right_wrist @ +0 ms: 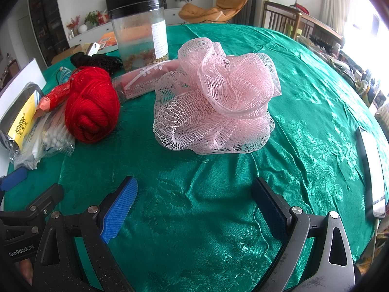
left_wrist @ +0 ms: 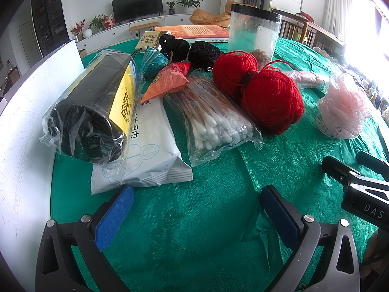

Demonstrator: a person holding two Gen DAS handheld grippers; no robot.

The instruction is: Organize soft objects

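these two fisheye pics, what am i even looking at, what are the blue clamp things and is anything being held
The blue pads belong to two hand-held grippers; a person carries one in each hand, and each has a camera looking along its fingers. One picture is from the left gripper, the other from the right gripper. Both are open and hold nothing. Each also shows a bit of the other gripper at its edge.

On the green tablecloth lie a pink mesh bath sponge straight ahead of the right gripper, red yarn, a bag of cotton swabs, a white tissue pack, a wrapped black roll and a clear jar.
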